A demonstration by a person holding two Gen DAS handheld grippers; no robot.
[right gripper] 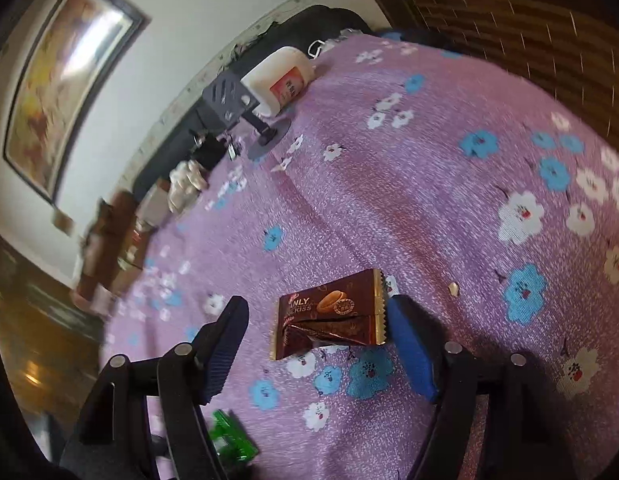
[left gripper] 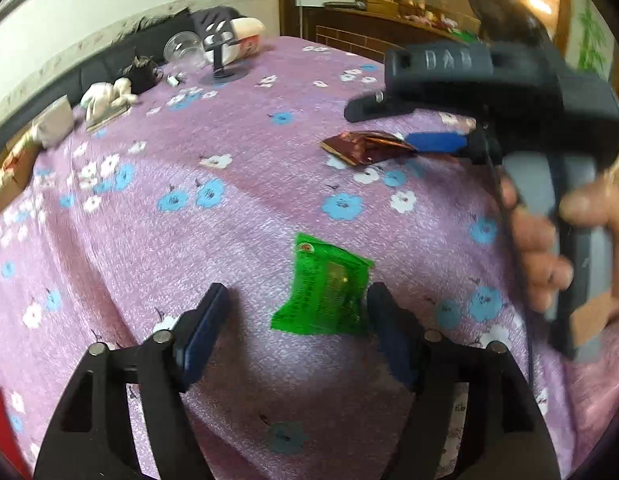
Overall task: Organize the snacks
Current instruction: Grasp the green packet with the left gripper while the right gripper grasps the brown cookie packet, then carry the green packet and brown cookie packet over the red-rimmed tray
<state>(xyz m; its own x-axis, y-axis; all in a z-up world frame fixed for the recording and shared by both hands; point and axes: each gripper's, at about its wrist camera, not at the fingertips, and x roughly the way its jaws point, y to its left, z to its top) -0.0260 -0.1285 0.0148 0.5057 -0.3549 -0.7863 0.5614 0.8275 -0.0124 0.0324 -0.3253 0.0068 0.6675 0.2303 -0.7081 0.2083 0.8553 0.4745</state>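
A green snack packet (left gripper: 324, 286) lies flat on the purple flowered tablecloth (left gripper: 237, 216). My left gripper (left gripper: 299, 300) is open just above it, the packet lying between the fingers, nearer the right one. A brown biscuit packet (right gripper: 333, 314) lies on the cloth further right; it also shows in the left wrist view (left gripper: 365, 146). My right gripper (right gripper: 317, 312) is open around it, the right blue pad close to its crimped end. The right gripper body (left gripper: 489, 92) shows in the left wrist view, held by a hand. The green packet's corner (right gripper: 233, 440) shows at the bottom of the right wrist view.
Along the far table edge stand a white jar on its side (right gripper: 279, 76), a dark phone stand (left gripper: 219, 36), a clear cup (left gripper: 185, 46), a white figurine (left gripper: 107, 98) and boxes (left gripper: 53, 122). A dark sofa and a framed picture (right gripper: 65, 76) sit behind.
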